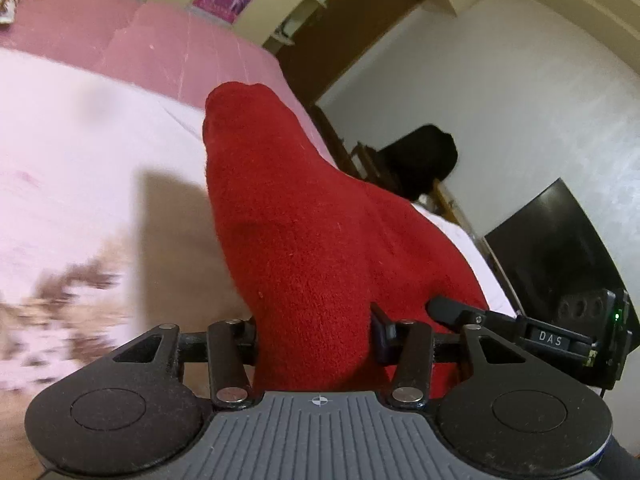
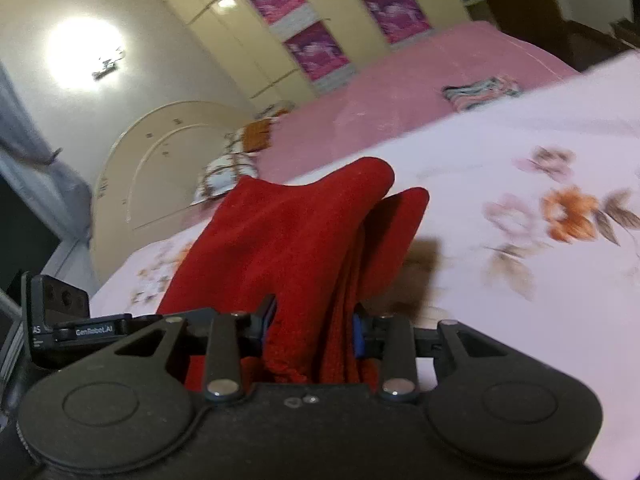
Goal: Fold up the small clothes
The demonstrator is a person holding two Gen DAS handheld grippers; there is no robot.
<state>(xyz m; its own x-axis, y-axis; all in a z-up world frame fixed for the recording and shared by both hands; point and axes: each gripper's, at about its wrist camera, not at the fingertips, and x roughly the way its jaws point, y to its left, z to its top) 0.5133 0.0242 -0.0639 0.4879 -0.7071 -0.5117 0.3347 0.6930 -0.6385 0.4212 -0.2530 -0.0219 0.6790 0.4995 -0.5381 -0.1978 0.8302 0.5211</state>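
Note:
A red fleece garment (image 1: 304, 240) is bunched between the jaws of my left gripper (image 1: 316, 332), which is shut on it and holds it above the bed. The same red garment (image 2: 288, 248) is also pinched by my right gripper (image 2: 314, 332), shut on a folded edge, with cloth rising in two peaks ahead of the fingers. The right gripper's body (image 1: 560, 336) shows close at the right of the left wrist view. The left gripper's body (image 2: 60, 320) shows at the left of the right wrist view. The fingertips are hidden by cloth.
A floral white sheet (image 2: 520, 168) covers the bed over a pink cover (image 1: 168, 40). A folded striped garment (image 2: 480, 92) lies on the pink cover. A dark screen (image 1: 560, 248) and wooden furniture stand beside the bed. Cupboards with pink posters (image 2: 316, 52) line the wall.

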